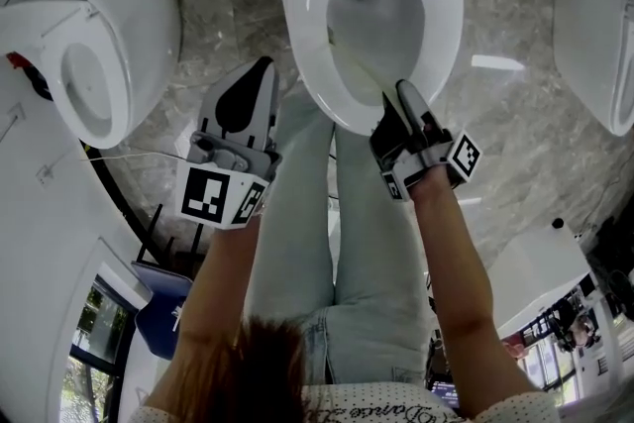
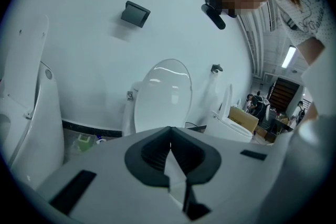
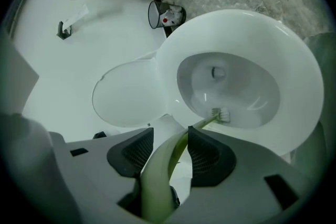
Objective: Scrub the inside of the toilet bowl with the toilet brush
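The toilet brush [image 3: 221, 114] is inside the toilet bowl [image 3: 294, 71]. In the right gripper view we see its small bristled head lying against the bowl's near inner wall, just under the rim. Its pale green handle rises over the bowl's near edge and passes back between the jaws of the right gripper [image 3: 176, 152]. Those jaws are clenched on the handle, one ribbed pad on each side of it.

In the head view, we see the right gripper [image 1: 401, 96] at the bowl's [image 1: 302, 15] front rim, with the brush [image 1: 362, 79] slanting down into the basin. The left gripper [image 1: 260, 74] hangs just left of the bowl's front, apart from the rim. In its own view the left gripper [image 2: 170, 155] has its jaws pressed together with nothing between them.

Behind the bowl, the lid [image 3: 126, 94] stands open. The person's legs [image 1: 317, 213], in light jeans, stand directly in front of the bowl. Another toilet [image 1: 89, 45] sits well to the bowl's left on the grey marbled floor [image 1: 218, 15], and a further white fixture [image 1: 594, 35] sits to its right.
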`<move>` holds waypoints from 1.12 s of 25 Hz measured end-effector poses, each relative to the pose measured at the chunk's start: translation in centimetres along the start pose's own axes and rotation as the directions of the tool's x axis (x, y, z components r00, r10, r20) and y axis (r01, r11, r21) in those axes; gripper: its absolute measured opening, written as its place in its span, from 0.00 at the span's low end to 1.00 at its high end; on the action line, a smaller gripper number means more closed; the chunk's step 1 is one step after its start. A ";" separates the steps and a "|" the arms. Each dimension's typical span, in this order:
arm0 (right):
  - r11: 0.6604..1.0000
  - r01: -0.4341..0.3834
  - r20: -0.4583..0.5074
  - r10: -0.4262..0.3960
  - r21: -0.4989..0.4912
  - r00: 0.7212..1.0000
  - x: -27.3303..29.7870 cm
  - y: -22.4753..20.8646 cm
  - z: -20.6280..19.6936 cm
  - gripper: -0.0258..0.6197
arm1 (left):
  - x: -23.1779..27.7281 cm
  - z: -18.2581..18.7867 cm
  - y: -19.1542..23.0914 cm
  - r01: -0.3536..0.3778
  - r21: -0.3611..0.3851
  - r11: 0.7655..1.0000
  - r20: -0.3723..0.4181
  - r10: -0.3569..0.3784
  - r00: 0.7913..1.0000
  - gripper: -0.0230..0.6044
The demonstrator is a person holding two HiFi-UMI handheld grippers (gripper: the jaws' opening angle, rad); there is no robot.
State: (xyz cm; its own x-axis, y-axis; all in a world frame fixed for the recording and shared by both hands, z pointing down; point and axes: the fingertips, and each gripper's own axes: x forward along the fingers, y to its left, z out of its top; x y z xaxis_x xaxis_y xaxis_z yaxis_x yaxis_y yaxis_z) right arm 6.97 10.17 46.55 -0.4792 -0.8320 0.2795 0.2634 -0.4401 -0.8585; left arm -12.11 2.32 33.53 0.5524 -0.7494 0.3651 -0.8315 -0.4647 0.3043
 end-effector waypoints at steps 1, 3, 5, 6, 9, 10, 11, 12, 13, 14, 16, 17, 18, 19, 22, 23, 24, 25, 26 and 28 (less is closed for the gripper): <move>1.000 -0.006 -0.002 0.006 -0.008 1.000 0.5 0.1 0.1 0.34 | 0.1 0.0 -0.1 0.002 -0.001 1.000 0.000 -0.002 1.000 0.04; 1.000 -0.019 0.007 0.019 -0.010 1.000 1.4 0.3 0.3 0.34 | 0.1 0.0 -0.2 0.005 -0.001 1.000 0.002 -0.005 1.000 0.04; 0.999 -0.033 0.016 0.033 -0.005 0.999 2.3 0.4 0.7 0.34 | -0.1 -0.1 -0.3 0.008 0.000 1.000 0.000 -0.008 1.000 0.04; 0.999 -0.037 0.017 0.037 -0.007 0.999 2.7 0.5 1.0 0.34 | -0.2 -0.1 -0.3 0.008 0.000 1.000 -0.002 -0.008 1.000 0.04; 0.999 -0.047 0.016 0.047 -0.022 0.999 4.2 1.0 1.8 0.34 | -0.2 -0.4 -0.3 0.009 -0.003 1.000 -0.008 -0.009 1.000 0.04; 0.998 -0.051 0.016 0.051 -0.027 0.999 4.7 1.1 2.1 0.34 | -0.2 -0.5 -0.3 0.011 -0.003 1.000 -0.010 -0.011 1.000 0.04; 0.998 -0.054 0.017 0.055 -0.033 0.998 5.0 1.3 2.3 0.34 | -0.2 -0.6 -0.3 0.014 -0.003 1.000 -0.011 -0.014 1.000 0.04; 0.998 -0.057 0.018 0.058 -0.041 0.998 5.3 1.4 2.4 0.34 | -0.2 -0.6 -0.4 0.017 -0.002 1.000 -0.012 -0.017 1.000 0.04; 0.997 -0.059 0.016 0.060 -0.055 0.998 5.5 1.4 2.4 0.34 | -0.2 -0.7 -0.5 0.019 -0.002 1.000 -0.014 -0.019 1.000 0.04; 0.996 -0.060 0.011 0.061 -0.073 0.998 5.7 1.6 2.4 0.34 | -0.2 -0.7 -0.5 0.021 -0.002 1.000 -0.015 -0.021 1.000 0.04; 0.992 -0.062 -0.003 0.062 -0.109 0.998 6.1 1.8 2.3 0.34 | -0.1 -0.8 -0.6 0.024 -0.001 1.000 -0.016 -0.024 1.000 0.04; 0.991 -0.064 -0.009 0.063 -0.119 0.998 6.2 1.9 2.3 0.34 | -0.1 -0.8 -0.7 0.025 0.000 1.000 -0.016 -0.025 1.000 0.04; 0.990 -0.067 -0.012 0.066 -0.122 0.998 6.2 2.0 2.4 0.34 | -0.1 -0.8 -0.7 0.024 0.001 1.000 -0.015 -0.024 1.000 0.04; 0.990 -0.071 -0.014 0.069 -0.126 0.997 6.2 1.9 2.5 0.34 | -0.1 -0.8 -0.7 0.024 0.002 1.000 -0.015 -0.024 1.000 0.04; 0.970 -0.073 -0.055 0.061 -0.232 0.997 6.5 2.3 2.0 0.34 | -0.2 -0.8 -0.6 0.023 0.006 1.000 -0.016 -0.023 1.000 0.04; 0.946 -0.073 -0.092 0.046 -0.317 0.995 6.9 2.7 1.3 0.34 | -0.2 -0.8 -0.5 0.023 0.006 1.000 -0.017 -0.023 1.000 0.04; 0.906 -0.078 -0.138 0.021 -0.416 0.990 7.5 3.1 0.4 0.34 | -0.3 -0.8 -0.5 0.023 0.007 1.000 -0.017 -0.023 1.000 0.04; 0.855 -0.085 -0.184 -0.012 -0.512 0.983 8.1 3.5 -0.7 0.34 | -0.3 -0.7 -0.4 0.023 0.007 1.000 -0.017 -0.023 1.000 0.04; 0.798 -0.094 -0.222 -0.051 -0.596 0.974 8.7 3.8 -1.7 0.34 | -0.3 -0.7 -0.4 0.023 0.008 1.000 -0.017 -0.023 1.000 0.04; 0.681 -0.103 -0.271 -0.144 -0.725 0.952 9.2 3.6 -3.2 0.34 | -0.5 -0.8 -0.6 0.025 0.011 1.000 -0.018 -0.024 1.000 0.04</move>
State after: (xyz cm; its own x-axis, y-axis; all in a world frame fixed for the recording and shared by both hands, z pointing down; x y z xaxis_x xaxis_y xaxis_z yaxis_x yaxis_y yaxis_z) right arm 0.79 2.01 44.67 -0.7210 -0.6368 0.2731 -0.3782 0.0313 -0.9252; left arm -11.86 3.31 33.90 0.5735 -0.7290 0.3736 -0.8183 -0.4884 0.3031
